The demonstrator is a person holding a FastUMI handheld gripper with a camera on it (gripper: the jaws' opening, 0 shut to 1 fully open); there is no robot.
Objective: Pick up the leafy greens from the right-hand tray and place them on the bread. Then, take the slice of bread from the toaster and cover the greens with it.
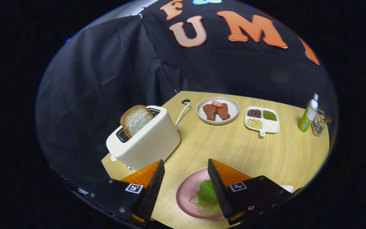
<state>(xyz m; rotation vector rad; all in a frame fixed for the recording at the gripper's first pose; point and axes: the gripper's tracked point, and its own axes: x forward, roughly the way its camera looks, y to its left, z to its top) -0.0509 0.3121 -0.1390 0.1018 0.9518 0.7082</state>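
One bread slice upright (tongs apart)

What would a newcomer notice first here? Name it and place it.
The white toaster, just ahead of the open gripper, with a bread slice standing out of its slot. Next, the greens on the pink plate beside one finger. Beyond them a plate of meat sits on the table.
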